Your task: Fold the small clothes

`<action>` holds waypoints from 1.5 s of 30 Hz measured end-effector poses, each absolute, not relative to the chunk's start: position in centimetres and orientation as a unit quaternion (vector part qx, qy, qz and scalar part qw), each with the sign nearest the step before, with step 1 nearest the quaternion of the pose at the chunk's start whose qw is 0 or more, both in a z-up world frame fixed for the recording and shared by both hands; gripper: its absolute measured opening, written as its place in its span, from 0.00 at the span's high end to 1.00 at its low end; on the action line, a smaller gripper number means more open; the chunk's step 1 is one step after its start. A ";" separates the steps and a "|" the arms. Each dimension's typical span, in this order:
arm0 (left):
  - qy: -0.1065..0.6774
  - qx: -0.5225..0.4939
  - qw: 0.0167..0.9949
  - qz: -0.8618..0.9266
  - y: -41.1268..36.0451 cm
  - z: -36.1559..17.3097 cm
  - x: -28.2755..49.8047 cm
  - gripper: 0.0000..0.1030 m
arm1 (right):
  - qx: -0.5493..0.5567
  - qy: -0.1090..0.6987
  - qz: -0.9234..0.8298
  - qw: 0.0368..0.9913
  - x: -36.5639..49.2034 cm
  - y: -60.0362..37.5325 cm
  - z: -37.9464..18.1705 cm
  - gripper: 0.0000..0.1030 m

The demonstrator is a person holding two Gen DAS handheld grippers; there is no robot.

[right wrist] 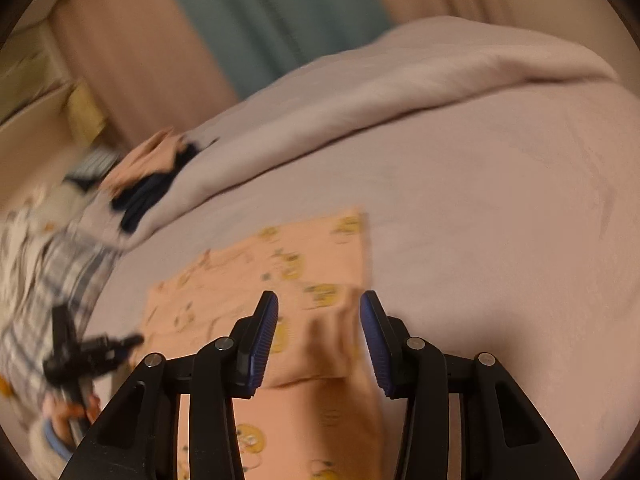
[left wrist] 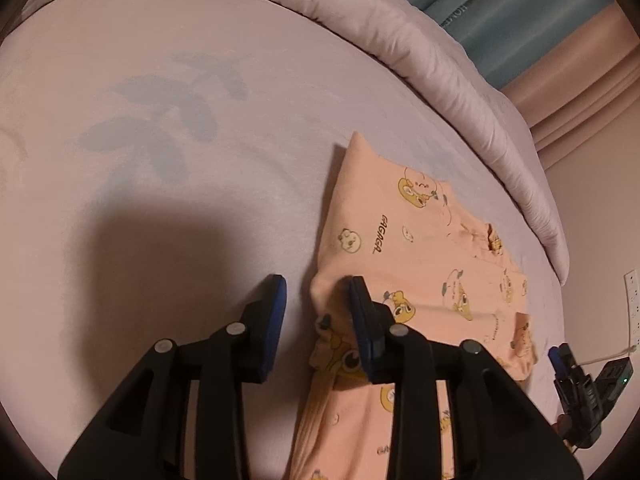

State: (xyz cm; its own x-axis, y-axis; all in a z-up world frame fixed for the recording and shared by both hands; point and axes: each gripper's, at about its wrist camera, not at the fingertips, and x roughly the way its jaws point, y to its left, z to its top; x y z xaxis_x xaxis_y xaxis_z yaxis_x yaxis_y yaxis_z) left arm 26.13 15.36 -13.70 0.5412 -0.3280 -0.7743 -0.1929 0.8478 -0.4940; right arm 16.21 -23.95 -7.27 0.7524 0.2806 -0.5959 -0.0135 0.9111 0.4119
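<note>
Left wrist view looks down on a bed (left wrist: 200, 160) covered by a pale lilac sheet with a faint leaf print, and on it lies a peach garment (left wrist: 420, 248) printed with yellow cartoon animals and small lettering. The garment is partly folded, with one layer lying flat across the sheet and a bunched edge rising near the bottom of the picture. The left hand-held gripper (left wrist: 316, 320) stands with its jaws apart: the left pad hangs over bare sheet, while the right pad sits against the bunched edge of the garment, and nothing is pinched between the two. A rolled duvet (left wrist: 460, 92) runs along the far side of the bed, with teal and pink curtains (left wrist: 540, 20) behind it. At the right edge of this view the other tool shows small and dark. Right wrist view is blurred, yet the right hand-held gripper (right wrist: 319, 320) is plain enough, its jaws apart with a raised fold of the peach garment (right wrist: 280, 264) standing between the blue ribbed pads; whether either pad presses on the cloth I cannot tell. Beyond it the rest of the garment lies flat on the sheet. To the left, a heap of other clothes (right wrist: 132, 184) rests against the duvet's end, and the left tool appears there in a person's hand.
</note>
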 end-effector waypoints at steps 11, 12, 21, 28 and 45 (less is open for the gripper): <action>0.439 -0.256 0.845 -0.167 10.6 -8.6 23.8 0.40 | 0.153 0.362 0.101 0.914 17.0 -21.0 -8.8 0.68; 0.445 -0.254 0.841 -0.177 9.8 -8.9 24.0 0.40 | 0.150 0.363 0.105 0.914 16.9 -20.8 -8.9 0.68; 0.486 -0.263 0.825 -0.123 11.8 -14.0 23.0 0.81 | 0.163 0.421 0.083 0.888 16.4 -22.4 -11.1 0.68; 0.494 -0.263 0.817 -0.137 12.2 -13.6 21.6 0.72 | 0.159 0.404 0.067 0.898 14.7 -22.7 -9.0 0.68; 0.479 -0.259 0.833 -0.094 14.6 -11.3 11.5 0.30 | 0.146 0.444 0.053 0.882 8.6 -22.8 -9.8 0.60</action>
State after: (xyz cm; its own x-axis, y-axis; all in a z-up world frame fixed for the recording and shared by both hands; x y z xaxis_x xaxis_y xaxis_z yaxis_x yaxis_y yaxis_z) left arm 11.46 14.59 -11.27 0.5229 -0.4058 -0.7496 -0.0915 0.8476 -0.5226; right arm 8.62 -22.81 -9.81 0.5999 0.2237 -0.7682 0.0361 0.9515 0.3054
